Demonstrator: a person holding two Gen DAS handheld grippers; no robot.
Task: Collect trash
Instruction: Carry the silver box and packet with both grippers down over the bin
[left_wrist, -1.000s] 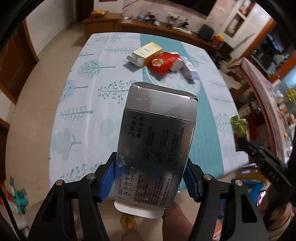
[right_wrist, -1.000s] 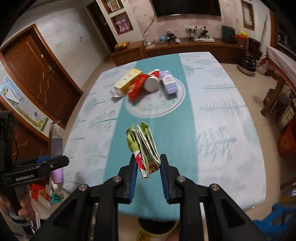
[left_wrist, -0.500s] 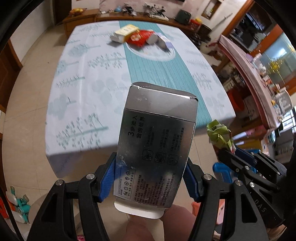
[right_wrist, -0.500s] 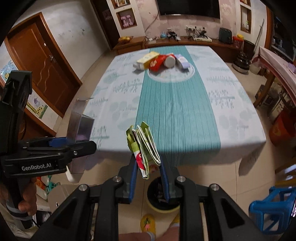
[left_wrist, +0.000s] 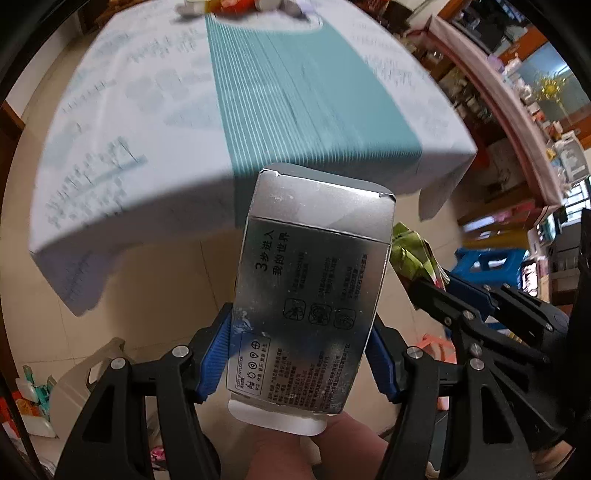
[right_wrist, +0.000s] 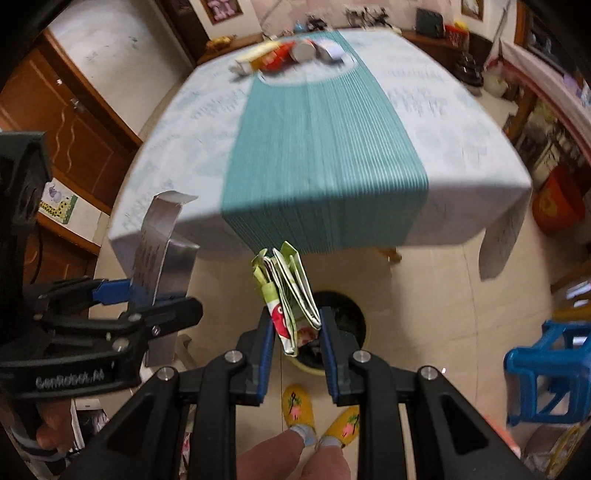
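My left gripper (left_wrist: 301, 354) is shut on a silver carton (left_wrist: 310, 295) with black print, held upright in front of the table's near edge; it also shows in the right wrist view (right_wrist: 162, 251). My right gripper (right_wrist: 295, 332) is shut on a folded green and white wrapper (right_wrist: 288, 295), held above a dark round bin (right_wrist: 343, 317) on the floor. The wrapper also shows in the left wrist view (left_wrist: 413, 254). More trash lies at the table's far end: a yellow box (right_wrist: 258, 59), a red packet (right_wrist: 277, 59) and a pale box (right_wrist: 328, 50).
The table (right_wrist: 461, 129) has a white cloth with a teal runner (right_wrist: 317, 147). A blue plastic stool (right_wrist: 546, 373) stands at the right, a red bin (right_wrist: 554, 203) beyond it, a wooden door (right_wrist: 62, 129) at the left. My feet in yellow slippers (right_wrist: 299, 406) are below.
Both grippers have pulled back from the table and lowered, past its near edge. The bin on the floor now sits right under the right gripper. Both holds are unchanged.
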